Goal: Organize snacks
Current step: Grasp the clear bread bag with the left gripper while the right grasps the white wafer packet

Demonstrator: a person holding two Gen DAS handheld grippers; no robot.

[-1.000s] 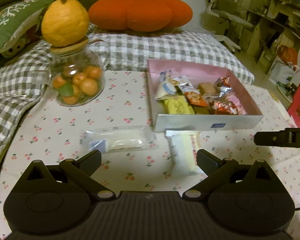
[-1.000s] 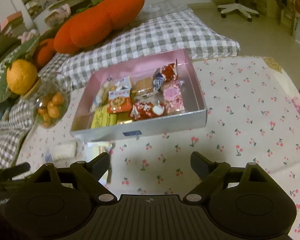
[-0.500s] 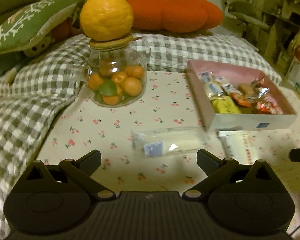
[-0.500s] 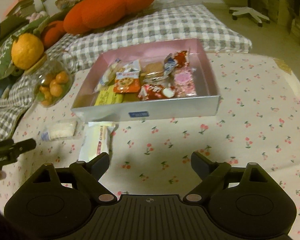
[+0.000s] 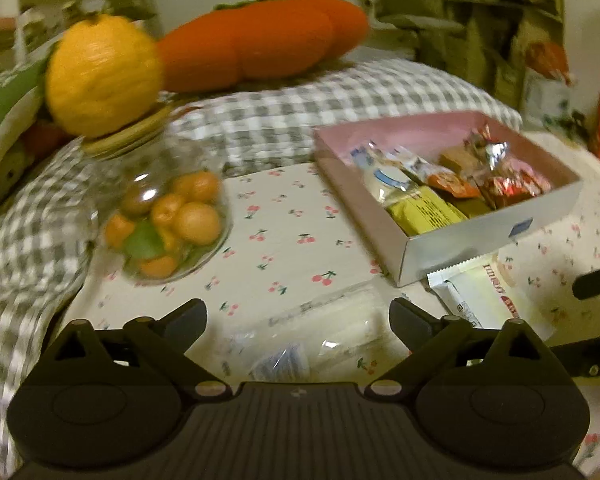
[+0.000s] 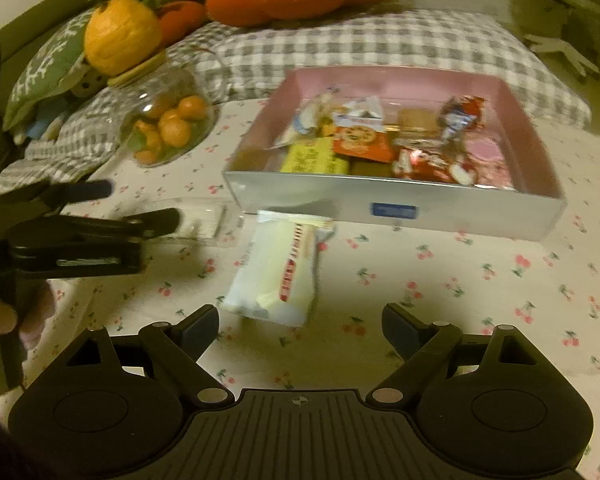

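A pink box [image 5: 496,236] [image 6: 452,208] holds several wrapped snacks. Two packets lie on the cherry-print cloth in front of it. A clear packet [image 5: 320,336] [image 6: 204,220] lies between the open jaws of my left gripper [image 5: 298,316], low over the cloth. A white packet with red print [image 5: 480,292] [image 6: 280,272] lies just ahead of my open, empty right gripper [image 6: 300,324]. The left gripper [image 6: 140,208] also shows in the right wrist view, its fingers on either side of the clear packet.
A glass jar of small oranges [image 5: 160,220] [image 6: 168,120] with a large yellow citrus [image 5: 100,76] on its lid stands left of the box. Checked cushions [image 5: 340,108] and an orange pumpkin pillow [image 5: 260,40] lie behind.
My left gripper has moved forward and down until the clear packet lies between its fingers. My right gripper has moved left and closer to the white packet.
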